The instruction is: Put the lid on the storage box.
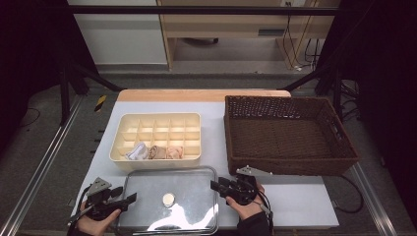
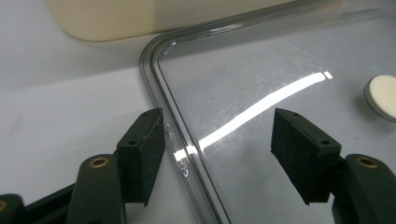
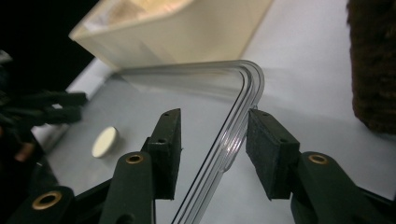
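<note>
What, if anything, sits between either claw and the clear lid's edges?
Nothing visible. The left claw stands open astride the clear lid's left rim, and the right claw stands open astride its right rim. The cream organizer and the wicker basket stand beyond and to the side.

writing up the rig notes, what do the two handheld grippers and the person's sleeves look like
Both the left gripper and the right gripper are black, each with two flat rectangular jaws faced with dark pads, brass-coloured pivot pins, a grey three-cornered plate on top and a black trailing cable. A dark sleeve covers the right wrist.
</note>
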Tool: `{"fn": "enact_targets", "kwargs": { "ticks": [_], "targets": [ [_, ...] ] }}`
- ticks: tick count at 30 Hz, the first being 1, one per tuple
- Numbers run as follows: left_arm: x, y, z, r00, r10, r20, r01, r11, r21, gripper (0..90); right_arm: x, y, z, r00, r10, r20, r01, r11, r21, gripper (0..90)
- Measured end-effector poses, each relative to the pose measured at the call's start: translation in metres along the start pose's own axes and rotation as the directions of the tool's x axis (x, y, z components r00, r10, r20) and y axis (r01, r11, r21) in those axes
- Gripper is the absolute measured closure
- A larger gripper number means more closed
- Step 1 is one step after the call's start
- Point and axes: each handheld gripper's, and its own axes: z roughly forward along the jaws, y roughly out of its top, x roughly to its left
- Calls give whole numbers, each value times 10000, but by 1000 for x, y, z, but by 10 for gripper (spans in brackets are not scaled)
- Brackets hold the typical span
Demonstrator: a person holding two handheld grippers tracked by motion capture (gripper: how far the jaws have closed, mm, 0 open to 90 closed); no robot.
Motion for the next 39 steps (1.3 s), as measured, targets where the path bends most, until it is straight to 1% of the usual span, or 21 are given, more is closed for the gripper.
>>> {"fn": "enact_targets", "kwargs": {
  "ticks": [2,8,11,14,17,22,23,24,25,26,27,28,29,30,33,34,35,39],
  "targets": [
    [0,0,0,10000,1,-5,-1,10000,-7,342,3,2,-4,9995,140,-267,-150,9992,-367,572],
    [1,0,0,10000,-8,53,8,10000,-20,328,10,6,-11,9978,-184,-640,108,9930,-1176,575],
    [1,0,0,9999,-88,124,89,10000,-44,329,11,6,-10,9974,-165,-703,70,9912,-1325,563],
    [1,0,0,9999,-98,131,99,9999,-46,330,11,8,-7,9979,-199,-614,108,9894,-1447,553],
    [2,0,0,9998,-100,142,101,9999,-55,329,10,9,-5,9982,-42,-599,-44,9897,-1430,546],
    [3,0,-1,9997,-132,202,133,9999,-53,327,10,11,-3,9980,16,-639,-117,9872,-1593,547],
    [3,0,-1,9996,-156,236,157,9999,-60,325,10,12,-2,9972,135,-734,-245,9882,-1509,573],
    [3,-1,-1,9992,-262,301,265,9996,-125,317,10,12,1,9939,403,-1026,-540,9894,-1351,589],
    [5,-1,-1,9984,-388,412,395,9991,-151,316,12,11,5,9898,547,-1316,-692,9918,-1076,613],
    [6,-1,-1,9983,-420,400,427,9990,-160,322,16,9,12,9872,387,-1547,-502,9962,-707,630],
    [5,-1,-1,9985,-454,309,460,9987,-213,317,22,7,17,9893,-29,-1456,-46,9987,-507,612],
    [5,-1,-1,9986,-419,322,426,9989,-206,306,24,7,19,9876,-188,-1561,126,9991,-408,620],
    [5,-1,-1,9987,-407,317,413,9989,-200,303,25,8,18,9877,-231,-1545,181,9993,-334,621],
    [5,-1,-1,9988,-395,306,401,9990,-192,304,25,8,17,9894,-308,-1417,285,9994,-176,618],
    [5,-1,-1,9987,-415,309,422,9989,-205,307,21,9,15,9919,-142,-1259,183,9993,313,606],
    [6,-1,-2,9987,-418,308,424,9989,-197,307,20,9,15,9933,-264,-1129,314,9986,428,603],
    [6,-1,-2,9987,-419,305,425,9989,-195,307,19,9,14,9943,-277,-1029,335,9979,548,603],
    [5,-1,-2,9987,-446,262,452,9988,-202,308,15,10,7,9957,-383,-840,449,9960,779,617]
  ]
}}
